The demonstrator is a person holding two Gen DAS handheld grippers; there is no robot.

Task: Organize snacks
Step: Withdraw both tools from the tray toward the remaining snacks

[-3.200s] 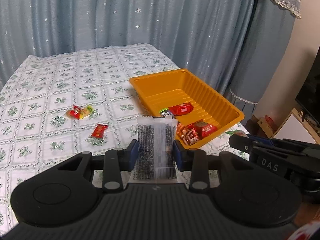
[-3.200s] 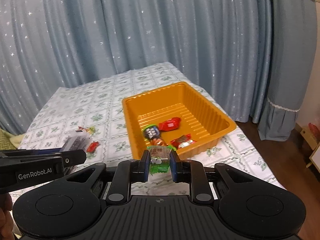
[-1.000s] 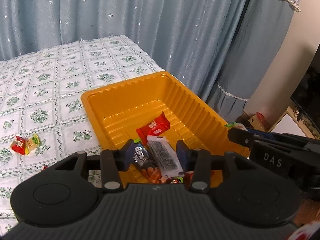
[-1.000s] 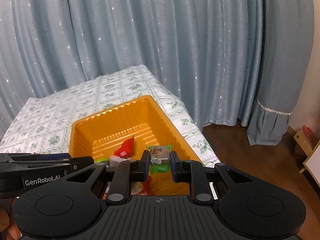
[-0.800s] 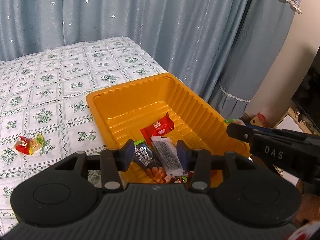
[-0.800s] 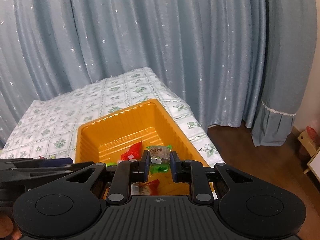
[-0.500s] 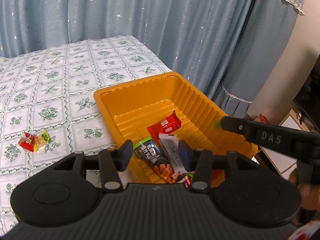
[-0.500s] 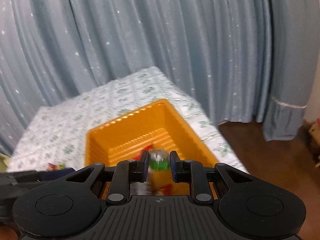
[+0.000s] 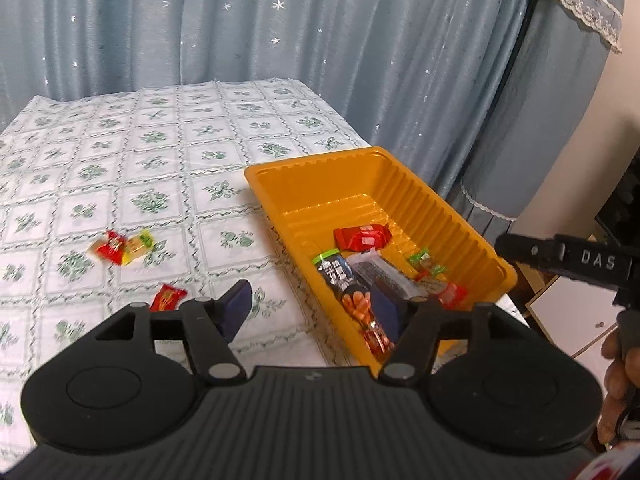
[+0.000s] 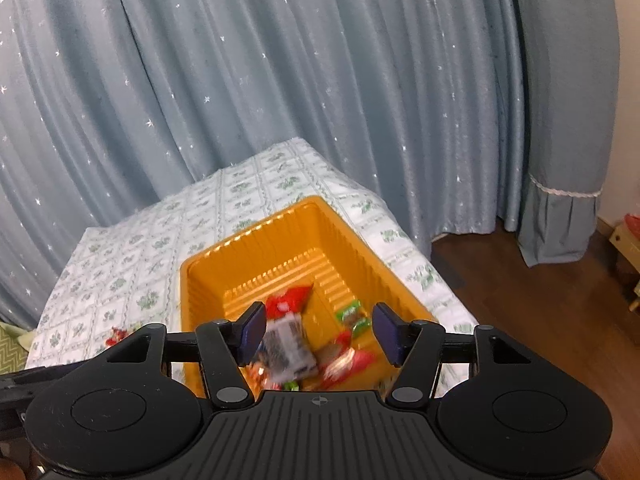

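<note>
Both tongs, left tongs (image 9: 316,308) and right tongs (image 10: 320,332), have just been opening and stand apart, empty. Snacks lie in the ribbed orange plastic tray (image 9: 452,216); next, approach the small red wrapped candy (image 9: 168,297) on the floral-clothed surface (image 9: 160,160) low and centred.

One orange tray (image 9: 460,236) sits ahead and right of the left tongs, holding at least six snack packets (image 9: 362,238); the near ones overlap. Three small wrapped candies (image 9: 120,247) lie on the tablecloth, ahead and left of those tongs.
</note>
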